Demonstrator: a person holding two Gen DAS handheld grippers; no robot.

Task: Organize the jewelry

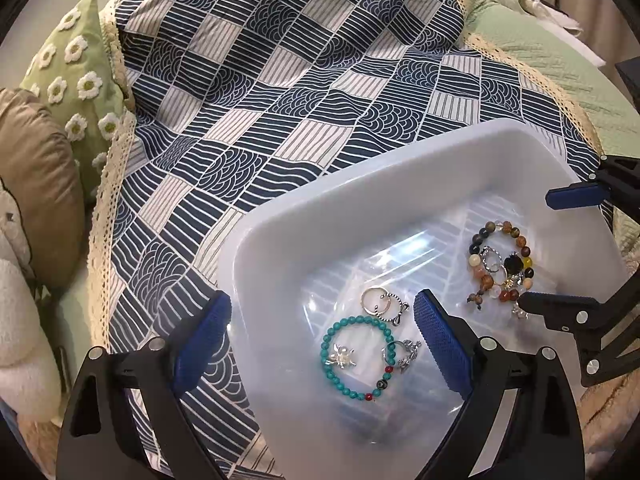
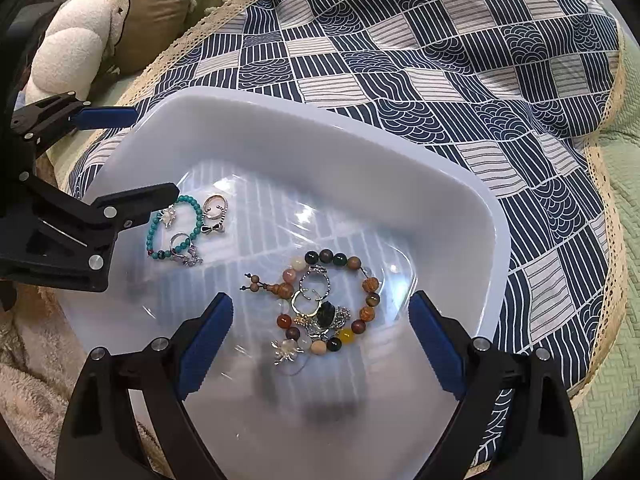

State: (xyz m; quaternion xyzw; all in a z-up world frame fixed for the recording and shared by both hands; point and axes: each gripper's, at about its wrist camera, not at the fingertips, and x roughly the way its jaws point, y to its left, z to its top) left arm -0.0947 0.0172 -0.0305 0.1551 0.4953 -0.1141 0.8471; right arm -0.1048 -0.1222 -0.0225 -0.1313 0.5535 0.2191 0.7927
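A translucent white plastic bin (image 1: 360, 176) (image 2: 304, 120) sits on a blue-and-white patterned cloth. Inside lie a turquoise bead bracelet (image 1: 357, 357) (image 2: 174, 227) with silver rings (image 1: 384, 300) and charms beside it, and a multicoloured bead bracelet (image 1: 500, 266) (image 2: 328, 304) piled with rings and charms. My left gripper (image 1: 322, 340) is open and empty, one finger outside the bin's left wall, one inside by the turquoise bracelet. My right gripper (image 2: 320, 340) is open and empty, straddling the multicoloured bracelet; it also shows in the left wrist view (image 1: 548, 248).
The patterned cloth (image 1: 280, 80) (image 2: 480, 60) with a lace edge covers a green quilted bed (image 1: 560, 64). A green daisy pillow (image 1: 76, 80), a tan cushion (image 1: 36, 184) and a white plush toy (image 2: 68, 52) lie at the left.
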